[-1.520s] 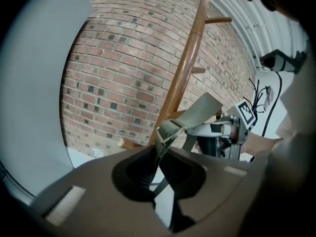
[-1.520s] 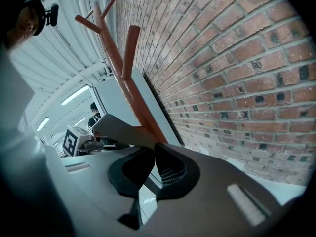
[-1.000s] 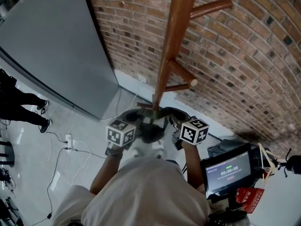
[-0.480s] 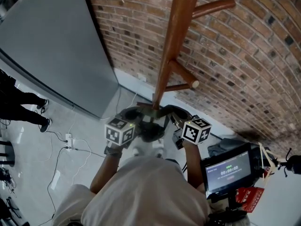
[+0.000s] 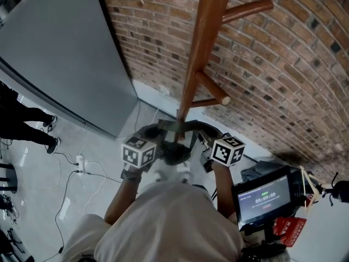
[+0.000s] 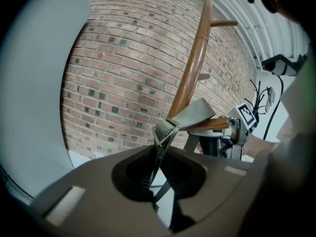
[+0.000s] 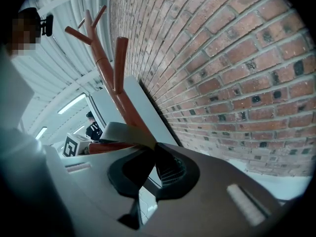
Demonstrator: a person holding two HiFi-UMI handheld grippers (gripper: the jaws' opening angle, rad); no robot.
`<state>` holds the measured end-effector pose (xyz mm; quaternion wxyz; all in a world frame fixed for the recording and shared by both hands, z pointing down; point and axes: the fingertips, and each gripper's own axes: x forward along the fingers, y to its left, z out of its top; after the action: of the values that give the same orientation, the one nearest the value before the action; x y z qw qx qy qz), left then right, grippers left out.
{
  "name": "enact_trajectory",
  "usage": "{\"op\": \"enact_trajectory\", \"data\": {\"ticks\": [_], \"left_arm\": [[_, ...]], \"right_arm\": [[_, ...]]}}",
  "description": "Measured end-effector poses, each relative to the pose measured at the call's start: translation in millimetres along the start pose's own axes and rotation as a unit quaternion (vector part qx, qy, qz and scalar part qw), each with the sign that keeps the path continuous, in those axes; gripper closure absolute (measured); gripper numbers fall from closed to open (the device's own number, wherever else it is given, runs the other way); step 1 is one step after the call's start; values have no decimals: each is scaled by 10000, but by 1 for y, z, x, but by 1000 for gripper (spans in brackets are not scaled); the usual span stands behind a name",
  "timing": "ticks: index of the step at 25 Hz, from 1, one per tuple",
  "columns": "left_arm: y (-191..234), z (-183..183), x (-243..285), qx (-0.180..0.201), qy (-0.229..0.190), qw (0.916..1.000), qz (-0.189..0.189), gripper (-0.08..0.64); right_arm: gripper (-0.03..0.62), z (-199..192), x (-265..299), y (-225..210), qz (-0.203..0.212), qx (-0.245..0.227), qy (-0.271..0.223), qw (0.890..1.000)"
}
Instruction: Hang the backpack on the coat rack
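The wooden coat rack stands against the brick wall, with short pegs low on its pole. The dark backpack hangs between my two grippers, right at the pole. Its grey webbing strap arches over a low peg. My left gripper is shut on one end of that strap. My right gripper is shut on the other end of the strap, which passes above the same peg. Both marker cubes flank the bag.
A grey panel leans along the wall at left. Cables and a power strip lie on the floor. A person's legs stand at far left. A small screen on a stand and a dark bag sit at right.
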<state>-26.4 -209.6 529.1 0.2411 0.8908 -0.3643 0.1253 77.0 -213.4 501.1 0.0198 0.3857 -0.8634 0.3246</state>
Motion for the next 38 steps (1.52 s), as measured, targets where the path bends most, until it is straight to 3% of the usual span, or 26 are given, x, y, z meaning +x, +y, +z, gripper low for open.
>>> {"op": "enact_trajectory", "data": {"ticks": [14,38], "left_arm": [[0,-6,5,-49,119,9999,-1,532],[1,-50,29,-65,692,9974,-189,528]], "right_arm": [[583,-13,6,-6,-3,49,179,9998],[579,-48,28,-15,98,155,717,9973]]}}
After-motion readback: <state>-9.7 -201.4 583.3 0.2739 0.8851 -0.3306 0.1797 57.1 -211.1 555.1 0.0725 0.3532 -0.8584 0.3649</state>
